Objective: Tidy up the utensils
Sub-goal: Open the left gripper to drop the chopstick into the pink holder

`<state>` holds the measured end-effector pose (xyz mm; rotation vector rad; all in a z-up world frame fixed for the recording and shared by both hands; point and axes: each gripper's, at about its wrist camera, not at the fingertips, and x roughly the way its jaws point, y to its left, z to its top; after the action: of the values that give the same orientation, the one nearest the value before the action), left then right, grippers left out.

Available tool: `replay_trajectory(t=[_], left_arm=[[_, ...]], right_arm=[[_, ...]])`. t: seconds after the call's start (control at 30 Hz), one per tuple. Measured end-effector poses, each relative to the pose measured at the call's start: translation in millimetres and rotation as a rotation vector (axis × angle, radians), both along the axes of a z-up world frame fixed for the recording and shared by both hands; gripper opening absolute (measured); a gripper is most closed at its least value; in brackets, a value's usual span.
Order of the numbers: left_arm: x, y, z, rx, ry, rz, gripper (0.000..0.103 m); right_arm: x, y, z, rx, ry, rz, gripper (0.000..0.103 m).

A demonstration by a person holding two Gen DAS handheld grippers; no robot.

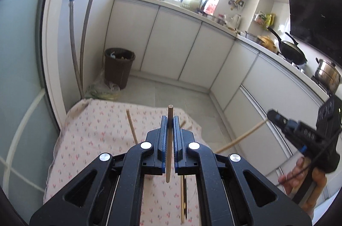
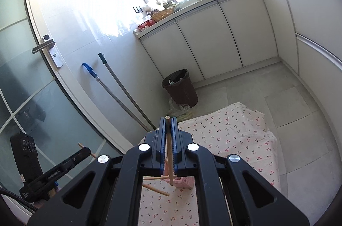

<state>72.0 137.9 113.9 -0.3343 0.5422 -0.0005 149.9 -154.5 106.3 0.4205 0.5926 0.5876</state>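
Closest in, each gripper has its jaws pressed together on a wooden chopstick: the left gripper [image 1: 170,119] pinches one chopstick [image 1: 169,146] lengthwise between its blue pads, tip poking out past the fingers, and the right gripper [image 2: 168,119] clamps a second chopstick [image 2: 169,153] the same way. Both are held up in the air above the low table with the cherry-print cloth [image 2: 235,132]. Down on that cloth more chopsticks [image 2: 156,189] lie loose and crossed, just beside a pink holder [image 2: 185,181] that is mostly hidden behind the right fingers. I would say the tidying is only partly along: two sticks are picked up, none visibly stowed, several wait on the cloth. Beyond the table stand a brown bin [image 2: 180,87], two mop handles against the wall, and the white kitchen cabinets [image 1: 171,42].
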Motion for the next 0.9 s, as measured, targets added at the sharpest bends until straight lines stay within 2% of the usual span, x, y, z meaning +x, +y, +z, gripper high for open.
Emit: replay_trajectory(t=[0.17,0.3,0.43,0.53,0.6,0.7,0.9], left_arm=[[32,8,-2,-0.005,0.014,0.025,0.004],[61,21,-30,-0.010,0.051,0.047,0.007],[61,41,-50,-0.045,0.077,0.107,0.007],[50,49,-40,-0.064,0.059,0.121,0.011],[40,52,-31,-0.074,0.033,0.139,0.020],[32,53,-20,-0.094,0.016,0.135,0.027],[31,51,-19,-0.097,0.017,0.126,0.028]], right_arm=[[21,5,-4,0.002,0.007,-0.014,0.005],[35,19,-12,-0.019,0.022,-0.016,0.005],[40,33,-21,-0.054,0.031,-0.022,0.005],[41,41,-25,-0.068,0.031,-0.028,0.005],[40,46,-26,-0.070,0.031,-0.025,0.005],[38,56,-27,-0.092,0.023,-0.027,0.005],[41,76,-33,-0.126,0.019,-0.035,0.005]])
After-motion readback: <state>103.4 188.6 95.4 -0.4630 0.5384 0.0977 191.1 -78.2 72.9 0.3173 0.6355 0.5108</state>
